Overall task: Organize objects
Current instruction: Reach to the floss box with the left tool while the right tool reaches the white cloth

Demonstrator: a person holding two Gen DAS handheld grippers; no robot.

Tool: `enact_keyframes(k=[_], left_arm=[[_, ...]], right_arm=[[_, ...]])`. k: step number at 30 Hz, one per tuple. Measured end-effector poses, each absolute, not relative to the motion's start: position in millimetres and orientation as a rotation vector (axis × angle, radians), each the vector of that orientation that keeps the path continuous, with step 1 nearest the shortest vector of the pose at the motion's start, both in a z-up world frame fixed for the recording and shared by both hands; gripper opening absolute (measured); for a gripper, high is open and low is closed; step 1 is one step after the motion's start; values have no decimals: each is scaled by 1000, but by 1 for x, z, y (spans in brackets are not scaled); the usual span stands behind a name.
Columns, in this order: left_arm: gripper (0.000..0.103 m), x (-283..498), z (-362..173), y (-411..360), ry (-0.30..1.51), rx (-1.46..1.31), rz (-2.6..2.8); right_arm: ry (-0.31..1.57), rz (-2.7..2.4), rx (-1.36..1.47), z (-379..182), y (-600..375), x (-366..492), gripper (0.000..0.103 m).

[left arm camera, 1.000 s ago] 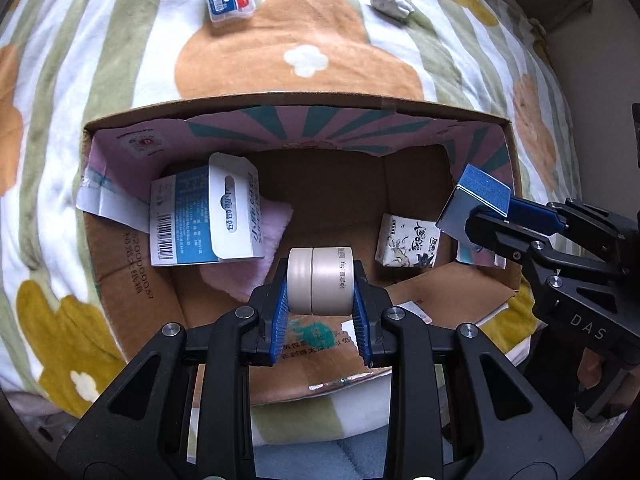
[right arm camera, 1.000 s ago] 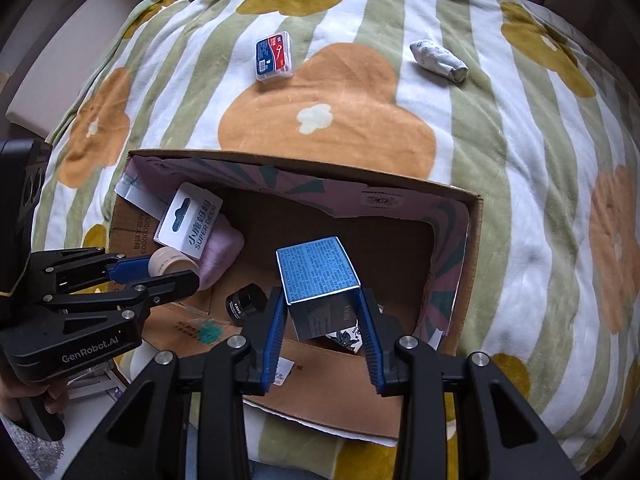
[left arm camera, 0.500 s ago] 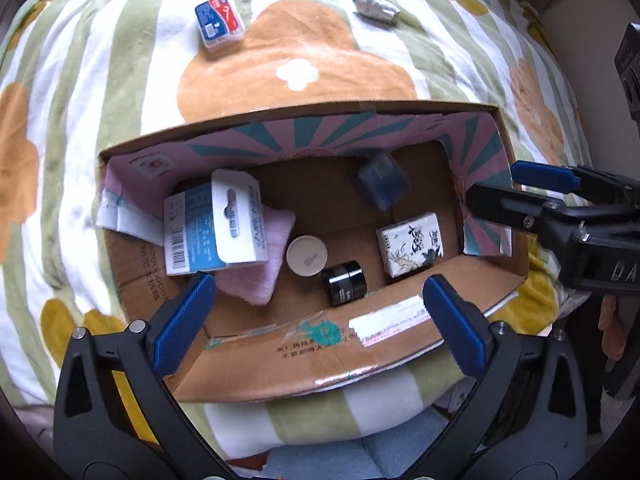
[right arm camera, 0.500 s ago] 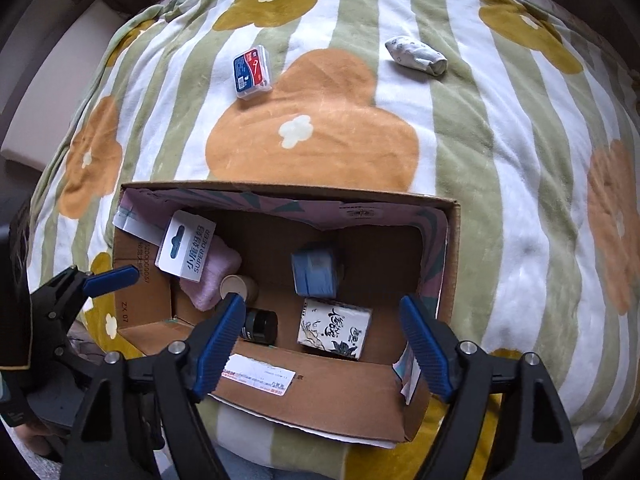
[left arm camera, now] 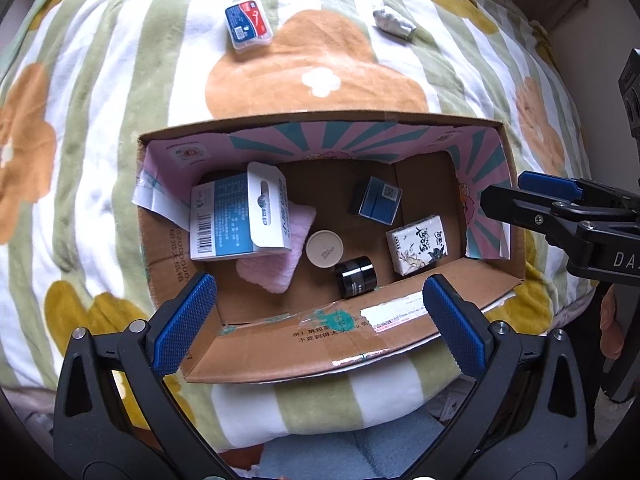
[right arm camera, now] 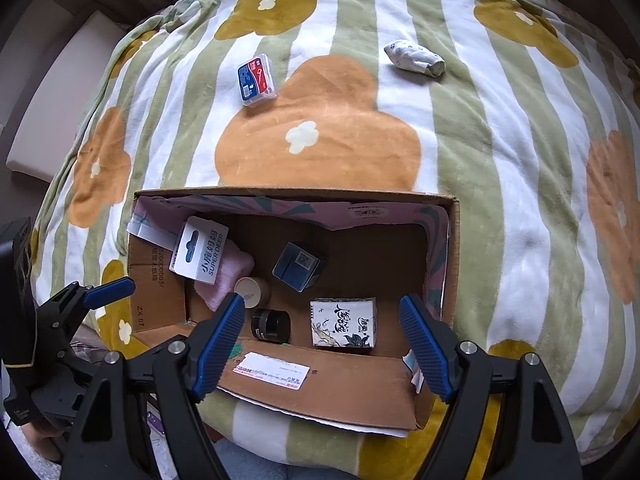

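An open cardboard box (left arm camera: 280, 344) (right arm camera: 360, 376) lies on a flowered blanket. Inside it are a beige round jar (left arm camera: 324, 248) (right arm camera: 251, 292), a dark blue box (left arm camera: 376, 201) (right arm camera: 298, 266), a black jar (left arm camera: 355, 275) (right arm camera: 270, 325), a white printed pack (left arm camera: 418, 245) (right arm camera: 344, 323), a blue-and-white carton (left arm camera: 236, 216) (right arm camera: 199, 250) and a pink cloth (left arm camera: 276, 264). My left gripper (left arm camera: 316, 324) is open and empty above the box's near wall. My right gripper (right arm camera: 324, 348) is open and empty above the box's near right side.
On the blanket beyond the box lie a small clear case with a blue and red label (left arm camera: 248, 29) (right arm camera: 257, 79) and a rolled white bundle (left arm camera: 393, 26) (right arm camera: 414, 59). A pale cushion edge (right arm camera: 52, 112) shows at far left.
Both grippers opened and let go: the beige jar and the dark blue box dropped into the cardboard box. Both grippers then pulled back and up from the box.
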State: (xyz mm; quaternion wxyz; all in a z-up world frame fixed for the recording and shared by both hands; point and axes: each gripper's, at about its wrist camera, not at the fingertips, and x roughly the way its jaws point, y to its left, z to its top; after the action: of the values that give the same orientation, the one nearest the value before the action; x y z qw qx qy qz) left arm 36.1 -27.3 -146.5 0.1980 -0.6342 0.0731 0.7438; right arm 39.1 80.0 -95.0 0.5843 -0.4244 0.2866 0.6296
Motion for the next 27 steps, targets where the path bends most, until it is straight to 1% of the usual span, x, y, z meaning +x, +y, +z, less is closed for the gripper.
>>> enact_keyframes(k=[7,8,9,10,11,12,22,27], left_arm=[[103,29,-124,-28,233,-1730,2129],[103,27,-121,-29,237,-1728,2139],[103,25,-118,-29,243,-1729,2151],[103,23,-114,-30,245,-1726,2161],[103,21,-111,-31,244,-1721,2171],[103,18,-108,-32,242,-1719,2181],[103,-18,-80,-43,176,-1699,2268],[103,-47,-75,-42,126,-1712,2273]], right_arm=[[662,1464,-986,-83,80,36,76],[671,1466,-985,-80,81,36,78],[681,1466,-988,-78,82,36,84],[687,1465,-988,-76,83,37,88],[691,1466,-986,-74,83,37,96],[697,1469,-984,-72,84,37,100],[692,1423,-1008,-46,99,35,101],[659,1431,-989,-25,110,36,101]])
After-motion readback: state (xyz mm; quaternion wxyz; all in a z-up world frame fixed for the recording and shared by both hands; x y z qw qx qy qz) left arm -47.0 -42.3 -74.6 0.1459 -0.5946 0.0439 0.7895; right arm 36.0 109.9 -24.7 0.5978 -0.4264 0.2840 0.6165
